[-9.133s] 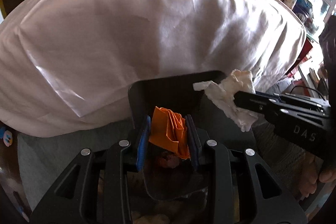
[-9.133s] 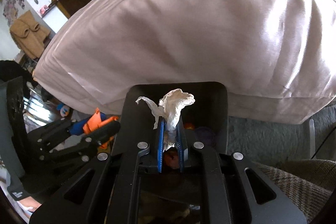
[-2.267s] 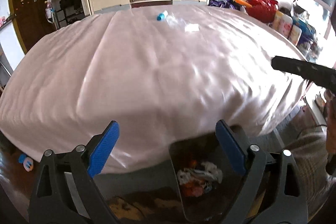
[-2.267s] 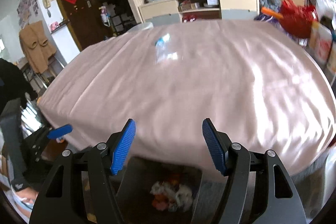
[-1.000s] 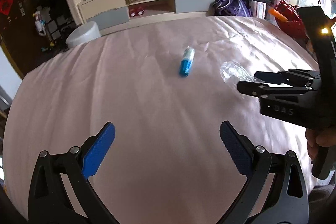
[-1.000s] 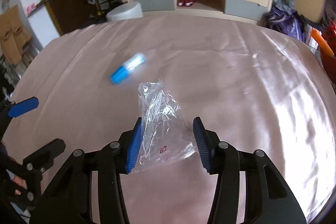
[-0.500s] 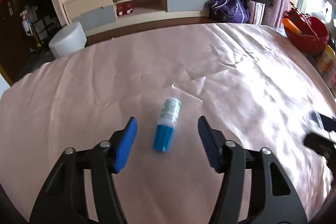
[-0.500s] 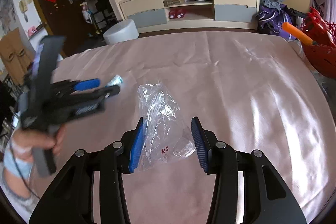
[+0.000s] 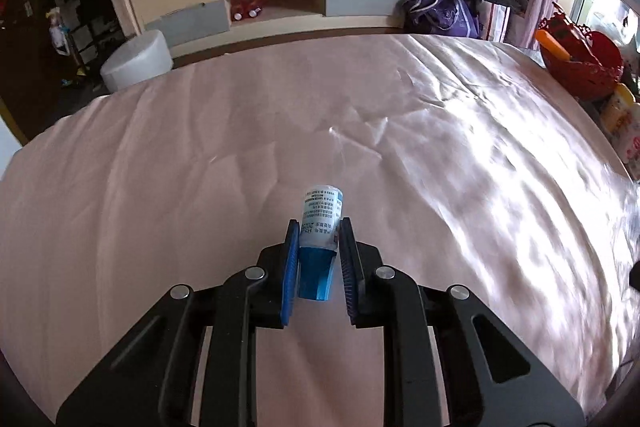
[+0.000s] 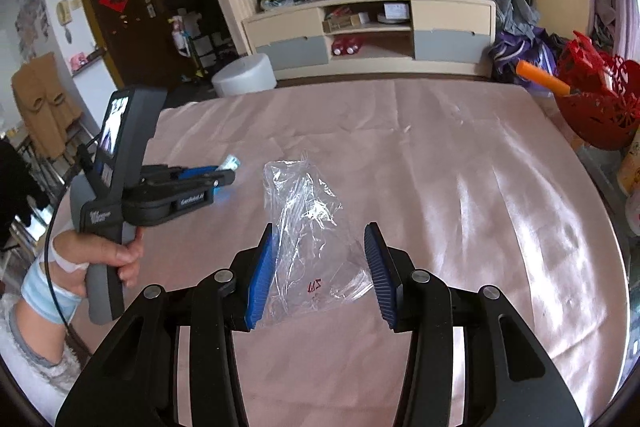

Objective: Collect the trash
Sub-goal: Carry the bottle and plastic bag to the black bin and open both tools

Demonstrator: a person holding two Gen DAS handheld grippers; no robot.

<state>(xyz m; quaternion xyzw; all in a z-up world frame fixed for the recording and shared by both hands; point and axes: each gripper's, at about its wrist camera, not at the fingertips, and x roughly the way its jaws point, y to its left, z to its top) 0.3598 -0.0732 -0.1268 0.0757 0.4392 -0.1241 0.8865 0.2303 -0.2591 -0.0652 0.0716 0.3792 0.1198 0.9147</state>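
Pink satin covers the bed [image 9: 440,147], and on it lie two bits of trash. A small blue-and-white bottle [image 9: 320,227] sits between the left gripper [image 9: 319,265] pads, whose jaws have just been closing and now pinch its sides. Just beside it, a clear plastic bag [image 10: 308,239] lies within the right gripper [image 10: 320,275], jaws partly open, barely touching it. Best to squeeze that crinkly film firmly before lifting either piece.

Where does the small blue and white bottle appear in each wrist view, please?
Left wrist: the bottle sits low centre, between the left gripper's pads.
Right wrist: only its white end shows, mid-left, past that gripper.
Shared landmark: the white round stool.
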